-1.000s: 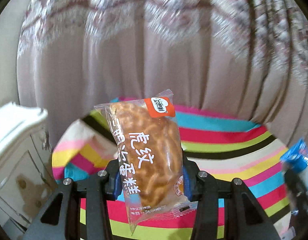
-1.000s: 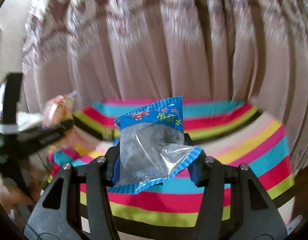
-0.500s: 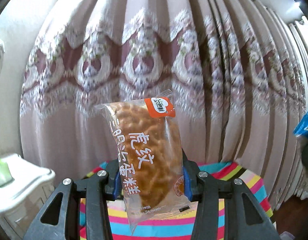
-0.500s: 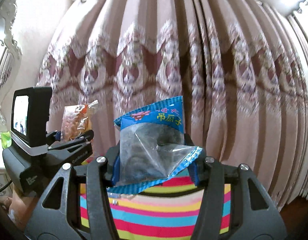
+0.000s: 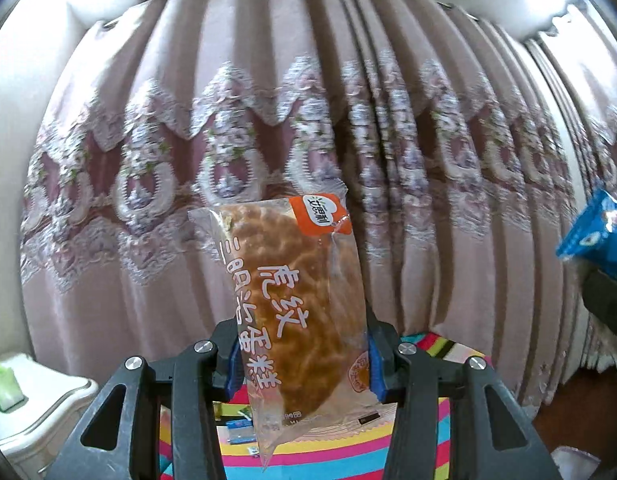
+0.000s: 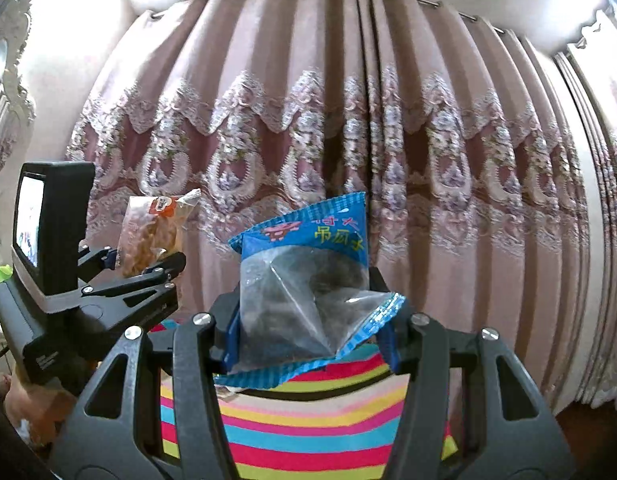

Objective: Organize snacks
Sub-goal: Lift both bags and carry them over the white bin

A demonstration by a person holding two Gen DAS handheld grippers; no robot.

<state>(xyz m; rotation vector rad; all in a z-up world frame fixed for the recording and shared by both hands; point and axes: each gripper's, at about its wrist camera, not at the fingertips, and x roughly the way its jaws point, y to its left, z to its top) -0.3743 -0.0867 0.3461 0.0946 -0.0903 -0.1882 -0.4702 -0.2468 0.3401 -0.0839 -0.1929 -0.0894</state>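
My left gripper (image 5: 302, 364) is shut on a clear packet of brown tiger-skin cake (image 5: 296, 304) with an orange label, held upright high above the striped tablecloth (image 5: 340, 456). My right gripper (image 6: 310, 344) is shut on a blue and clear seed packet (image 6: 304, 292), also held up above the cloth (image 6: 308, 432). In the right wrist view the left gripper (image 6: 148, 268) with its cake packet (image 6: 152, 240) shows at the left. In the left wrist view the blue packet (image 5: 598, 236) shows at the right edge.
A pink patterned curtain (image 5: 348, 140) fills the background close behind the table. A white cabinet (image 5: 32, 412) with a green object (image 5: 2, 388) on it stands at the left. Small blue packets (image 5: 238, 436) lie on the striped cloth below.
Both grippers have risen and tilted upward with their packets; the striped cloth has dropped to the bottom of both views and the curtain top now shows.
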